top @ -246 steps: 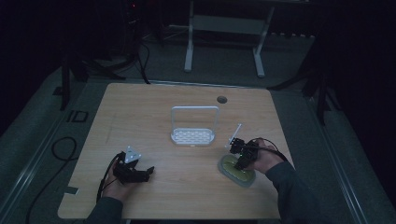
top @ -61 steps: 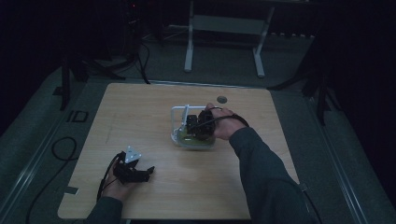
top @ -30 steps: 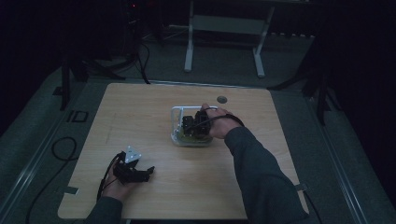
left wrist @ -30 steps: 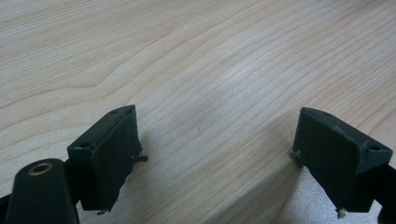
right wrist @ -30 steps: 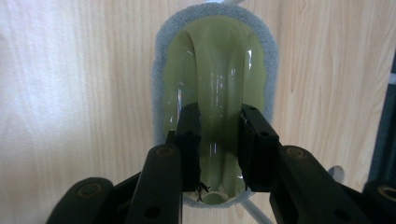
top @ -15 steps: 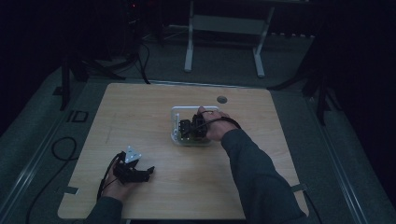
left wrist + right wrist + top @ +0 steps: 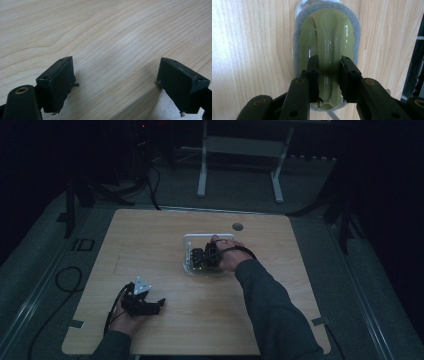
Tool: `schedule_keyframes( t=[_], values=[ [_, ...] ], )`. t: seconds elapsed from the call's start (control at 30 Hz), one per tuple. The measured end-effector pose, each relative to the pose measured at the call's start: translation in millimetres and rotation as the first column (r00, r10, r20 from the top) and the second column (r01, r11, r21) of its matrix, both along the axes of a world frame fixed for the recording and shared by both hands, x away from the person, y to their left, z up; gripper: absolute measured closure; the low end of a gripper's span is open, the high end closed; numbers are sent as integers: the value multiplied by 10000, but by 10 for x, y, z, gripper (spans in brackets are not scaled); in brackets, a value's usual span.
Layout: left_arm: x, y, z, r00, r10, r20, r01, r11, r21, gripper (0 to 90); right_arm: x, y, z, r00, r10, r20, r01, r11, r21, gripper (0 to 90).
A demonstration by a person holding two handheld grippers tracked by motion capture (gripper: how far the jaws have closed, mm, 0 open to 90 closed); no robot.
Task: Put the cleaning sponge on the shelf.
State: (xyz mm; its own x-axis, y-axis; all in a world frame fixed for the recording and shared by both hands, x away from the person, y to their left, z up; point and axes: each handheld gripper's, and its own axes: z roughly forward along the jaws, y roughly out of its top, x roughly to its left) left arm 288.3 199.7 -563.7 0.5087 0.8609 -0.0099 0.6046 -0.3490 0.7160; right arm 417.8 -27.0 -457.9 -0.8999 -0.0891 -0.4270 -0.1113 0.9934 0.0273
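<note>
A scrubbing pad [image 7: 327,27] with a glossy green plastic handle and a grey foam rim lies flat under my right gripper [image 7: 329,60], whose jaws are shut on the raised ridge of the handle. From above, that right gripper [image 7: 200,260] holds the pad [image 7: 202,269] over a white tray [image 7: 200,237] at the table's middle. A sliver of the white tray [image 7: 305,3] shows past the pad's far end. My left gripper [image 7: 155,306] rests near the front left of the table. Its jaws are open over bare wood, and nothing lies in the left gripper [image 7: 116,61].
The wooden table [image 7: 150,245] has a round cable hole [image 7: 237,226] at its back edge behind the tray. A cable [image 7: 65,280] trails off the left side. Dark floor and a white stand [image 7: 240,150] lie beyond the table.
The right hand took the pad from the table's front right and carried it onto the white tray. In the last second it settled slightly lower there. The left hand stayed still.
</note>
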Motion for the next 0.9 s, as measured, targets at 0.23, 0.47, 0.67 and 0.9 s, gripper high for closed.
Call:
schedule_keyframes(
  t=[0.23, 0.47, 0.67, 0.9],
  values=[
    [0, 0, 0, 10000, 4, -5, -4, 10000, -3, 147, 7, 12, -36, 9996, 9, 276, -7, 10000, -91, 715],
    [0, 0, 0, 10000, -1, -6, 1, 10000, -5, 147, 23, 18, -77, 9984, -109, 554, 122, 9997, -220, 714],
    [0, 0, 0, 10000, -4, -7, 4, 10000, 0, 147, 34, 40, -117, 9968, -135, 783, 159, 9994, -303, 716],
    [-1, -1, -1, 10000, 10, 1, -10, 10000, -5, 147, 73, 42, -100, 9957, -645, 671, 653, 9978, -94, 583]
  ],
)
